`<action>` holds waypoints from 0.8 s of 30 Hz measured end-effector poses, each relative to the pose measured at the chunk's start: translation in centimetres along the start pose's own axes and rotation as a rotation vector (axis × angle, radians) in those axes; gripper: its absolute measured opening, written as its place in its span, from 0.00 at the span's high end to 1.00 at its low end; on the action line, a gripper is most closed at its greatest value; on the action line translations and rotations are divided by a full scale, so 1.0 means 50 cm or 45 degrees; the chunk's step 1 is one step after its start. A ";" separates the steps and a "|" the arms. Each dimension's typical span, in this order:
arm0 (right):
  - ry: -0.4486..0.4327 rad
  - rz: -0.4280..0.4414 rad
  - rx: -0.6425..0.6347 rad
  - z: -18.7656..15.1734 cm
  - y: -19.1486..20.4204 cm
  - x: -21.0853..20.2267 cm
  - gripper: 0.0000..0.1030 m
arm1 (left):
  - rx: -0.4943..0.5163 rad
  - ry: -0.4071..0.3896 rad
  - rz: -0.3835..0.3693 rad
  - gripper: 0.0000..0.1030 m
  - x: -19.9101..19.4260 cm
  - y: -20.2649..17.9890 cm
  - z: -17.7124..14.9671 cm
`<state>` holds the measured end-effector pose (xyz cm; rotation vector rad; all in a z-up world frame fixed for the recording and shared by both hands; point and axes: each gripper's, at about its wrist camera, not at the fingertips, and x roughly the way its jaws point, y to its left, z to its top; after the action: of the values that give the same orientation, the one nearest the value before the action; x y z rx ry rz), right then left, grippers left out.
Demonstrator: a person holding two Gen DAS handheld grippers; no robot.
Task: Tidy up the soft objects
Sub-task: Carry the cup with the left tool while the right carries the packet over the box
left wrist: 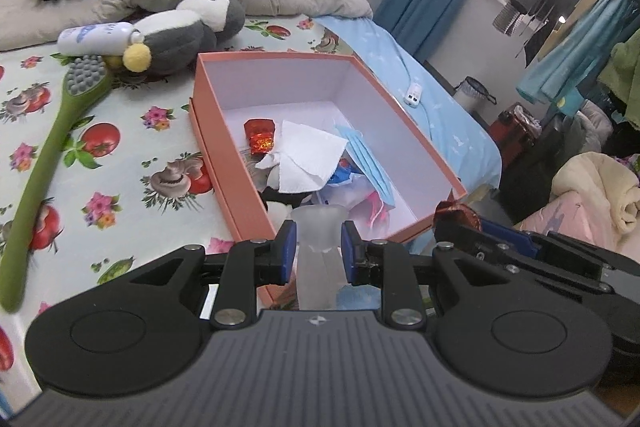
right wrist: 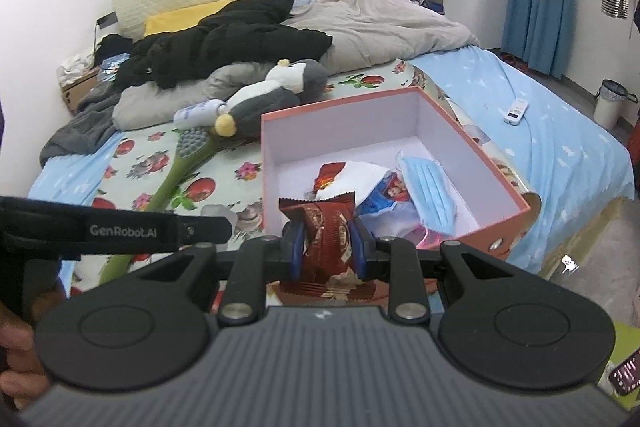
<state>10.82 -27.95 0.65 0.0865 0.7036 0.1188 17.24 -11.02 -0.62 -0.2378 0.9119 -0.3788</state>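
Grippers both carry loads near the pink box [right wrist: 404, 115]: left gripper [left wrist: 318, 251] pinches a frosted pouch [left wrist: 316, 247], right gripper [right wrist: 326, 247] clamps a brown wrapper [right wrist: 326, 231]. Clear the near wall (avoid snagging), then part jaws over the pile.

One box [right wrist: 480, 163], one plush penguin [right wrist: 276, 95], one brush [right wrist: 176, 163], one bottle [right wrist: 198, 113].

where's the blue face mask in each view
Left wrist: blue face mask lies right of centre, inside the box along its right wall.
Right wrist: blue face mask lies right of centre, against the same wall.
Shared landmark: the orange box holding it, with the white tissue beside the mask.
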 end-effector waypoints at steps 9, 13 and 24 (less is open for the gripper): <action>0.056 -0.014 0.051 0.062 -0.063 0.123 0.72 | 0.004 0.070 0.007 0.73 0.137 0.008 0.086; 0.094 -0.019 0.073 0.087 -0.089 0.192 0.72 | 0.009 0.093 0.010 0.73 0.203 0.019 0.131; 0.197 -0.028 0.127 0.125 -0.153 0.368 0.72 | 0.033 0.140 0.011 0.73 0.378 0.049 0.246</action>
<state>29.42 -33.23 -7.29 0.1667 0.8649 0.0697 38.12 -16.16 -7.82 -0.1904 1.0151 -0.3987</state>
